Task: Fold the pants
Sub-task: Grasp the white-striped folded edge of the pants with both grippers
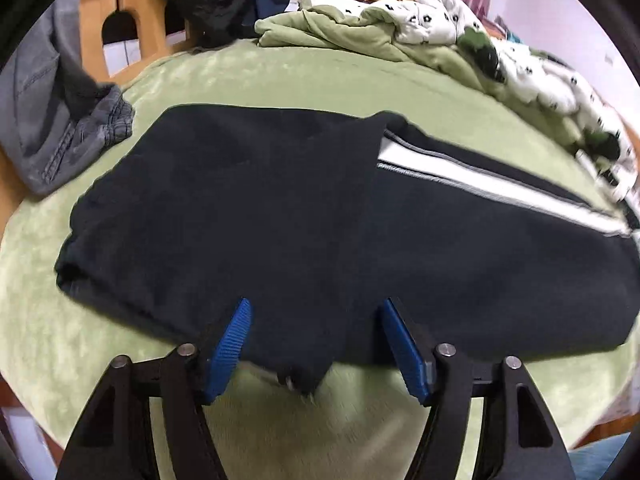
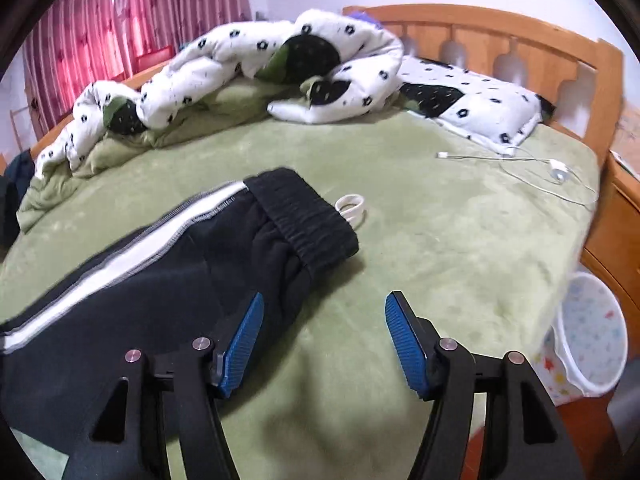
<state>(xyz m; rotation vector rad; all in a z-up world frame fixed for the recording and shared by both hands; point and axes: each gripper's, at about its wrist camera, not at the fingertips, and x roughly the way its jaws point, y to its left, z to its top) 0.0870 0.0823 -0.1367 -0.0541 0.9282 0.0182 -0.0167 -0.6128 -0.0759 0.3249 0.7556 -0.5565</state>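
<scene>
My left gripper (image 1: pixel 316 312) hangs over the near edge of the black pants (image 1: pixel 280 216), jaws apart with a flap of the dark cloth lying between my blue pads (image 1: pixel 232 344) but not pinched, so I hold nothing. My right gripper (image 2: pixel 324 312) is released too, its jaws spread over bare green bedspread (image 2: pixel 440 248), with the pants' elastic waistband (image 2: pixel 308 216) ahead and to the left of it. The pants lie flat on the bed, folded, white side stripe (image 1: pixel 460 176) showing beyond my left gripper to the right.
</scene>
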